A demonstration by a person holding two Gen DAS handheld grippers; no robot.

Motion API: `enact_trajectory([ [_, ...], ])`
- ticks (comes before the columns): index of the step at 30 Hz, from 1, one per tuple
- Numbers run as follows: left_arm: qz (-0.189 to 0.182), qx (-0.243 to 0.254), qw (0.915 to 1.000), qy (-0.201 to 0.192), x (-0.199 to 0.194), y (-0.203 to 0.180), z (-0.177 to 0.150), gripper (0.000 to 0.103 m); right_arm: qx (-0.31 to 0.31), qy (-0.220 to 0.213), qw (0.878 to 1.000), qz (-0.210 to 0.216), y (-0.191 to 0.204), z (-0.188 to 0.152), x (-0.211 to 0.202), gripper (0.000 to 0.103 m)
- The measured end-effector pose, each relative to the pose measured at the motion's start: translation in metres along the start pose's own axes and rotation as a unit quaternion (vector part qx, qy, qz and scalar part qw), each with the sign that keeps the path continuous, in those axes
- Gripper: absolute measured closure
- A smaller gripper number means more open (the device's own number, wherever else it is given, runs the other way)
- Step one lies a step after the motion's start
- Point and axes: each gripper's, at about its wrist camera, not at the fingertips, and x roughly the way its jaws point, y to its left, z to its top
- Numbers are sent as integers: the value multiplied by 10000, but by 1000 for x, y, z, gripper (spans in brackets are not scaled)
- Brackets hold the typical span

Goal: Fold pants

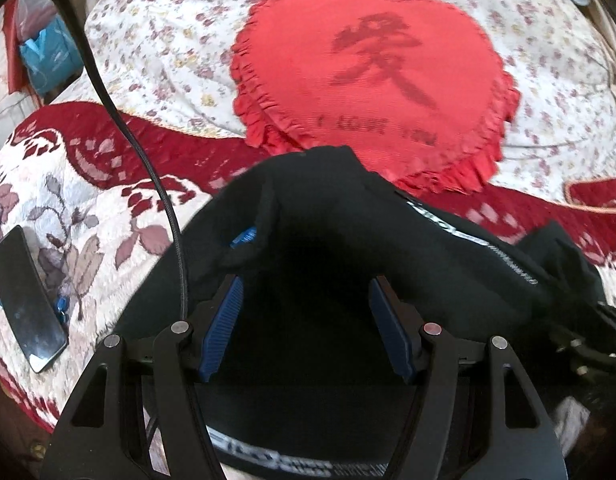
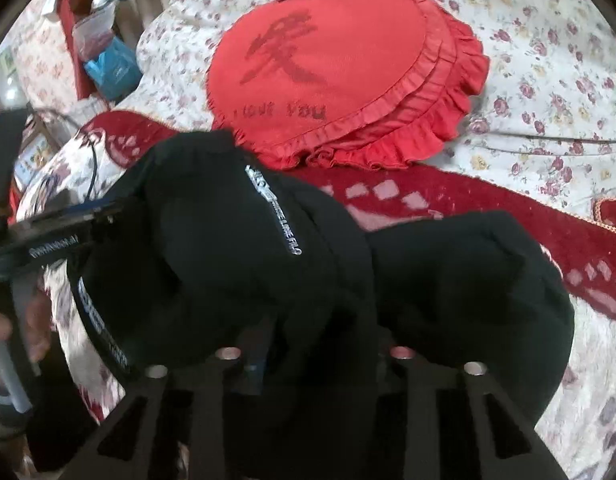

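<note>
The black pants (image 1: 328, 220) with white lettering on a side stripe lie bunched on the bed, and they also fill the right wrist view (image 2: 235, 248). My left gripper (image 1: 305, 284) is open, its blue pads (image 1: 223, 328) spread wide over the dark cloth, with nothing clamped between them. My right gripper (image 2: 316, 344) is buried in the pants; its fingers are hidden under the cloth, so its state does not show. The left gripper shows at the left of the right wrist view (image 2: 67, 220), touching the pants' edge.
A red heart-shaped cushion (image 1: 372, 84) lies just beyond the pants on a floral sheet (image 1: 155, 48). A red and cream bedspread (image 1: 87, 208) is under the pants. A black phone (image 1: 25, 300) lies at left. A black cable (image 1: 147, 168) hangs across.
</note>
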Motion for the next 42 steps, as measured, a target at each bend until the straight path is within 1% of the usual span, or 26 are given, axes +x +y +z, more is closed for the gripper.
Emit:
enact_trajectory([
  [2, 123, -116, 9998, -58, 6, 8, 4, 37, -347, -77, 9990, -270, 6, 15, 1, 86],
  [4, 236, -218, 9995, -57, 13, 17, 9, 38, -527, -225, 9976, -388, 10, 35, -3, 88],
  [5, 293, -253, 9992, -41, 16, 20, 11, 38, -622, -347, 9960, -543, 9, 49, -4, 88],
  [7, 411, -333, 9986, -33, 22, 28, 13, 37, -640, -525, 9947, -611, 4, 77, -5, 88],
  [9, 485, -418, 9979, -18, 26, 36, 14, 37, -785, -667, 9912, -827, 4, 104, 0, 89],
  [13, 553, -535, 9970, 45, 32, 46, 10, 37, -1435, -908, 9718, -1637, 20, 146, 32, 90],
  [14, 545, -565, 9969, 59, 32, 48, 9, 37, -1492, -953, 9692, -1714, 22, 152, 44, 90],
  [16, 533, -631, 9966, 76, 31, 53, 7, 37, -1491, -945, 9695, -1700, 21, 156, 66, 90],
  [19, 472, -757, 9959, 121, 26, 61, 5, 37, -1371, -407, 9778, -1530, 14, 154, 99, 85],
  [20, 448, -804, 9957, 128, 22, 65, 4, 37, -1239, -225, 9832, -1318, 10, 152, 103, 83],
  [21, 413, -835, 9956, 120, 18, 68, 3, 37, -1103, -165, 9874, -1126, 5, 151, 100, 78],
  [22, 386, -857, 9955, 104, 13, 69, 1, 37, -891, -209, 9915, -923, -3, 150, 88, 73],
  [23, 342, -897, 9954, 82, 8, 73, 0, 37, -744, -257, 9939, -774, -9, 149, 75, 57],
  [24, 289, -942, 9951, 88, 3, 76, -2, 37, -608, -318, 9958, -599, -16, 147, 58, 45],
  [25, 236, -981, 9948, 108, 1, 78, -4, 37, -523, -397, 9969, -431, -23, 144, 36, 42],
  [26, 146, -1046, 9943, 138, -3, 82, -7, 37, -520, -443, 9969, -389, -28, 140, 18, 40],
  [27, 93, -1098, 9938, 147, -7, 85, -10, 37, -530, -501, 9961, -505, -34, 132, -6, 38],
  [30, 39, -1249, 9920, 175, -16, 96, -23, 37, -217, -606, 9904, -1225, -60, 97, -55, 30],
  [31, 46, -1277, 9916, 202, -15, 97, -26, 37, 45, -552, 9905, -1259, -73, 81, -65, 30],
  [32, 57, -1317, 9909, 254, -15, 100, -31, 37, 319, -418, 9918, -1163, -87, 66, -68, 30],
  [34, 98, -1361, 9900, 347, -13, 104, -39, 37, 696, -227, 9927, -959, -104, 46, -65, 30],
  [36, 133, -1399, 9891, 429, -12, 106, -45, 37, 941, -133, 9927, -747, -108, 29, -56, 30],
  [37, 132, -1428, 9886, 452, -12, 107, -47, 37, 979, -147, 9935, -559, -107, 25, -53, 30],
  [39, 153, -1467, 9880, 454, -14, 108, -48, 37, 922, -226, 9954, -145, -94, 30, -41, 30],
  [40, 170, -1475, 9879, 450, -15, 108, -49, 37, 811, -225, 9964, -50, -87, 33, -35, 30],
  [42, 178, -1496, 9876, 450, -16, 108, -47, 37, 257, -117, 9994, -203, -63, 43, -14, 30],
])
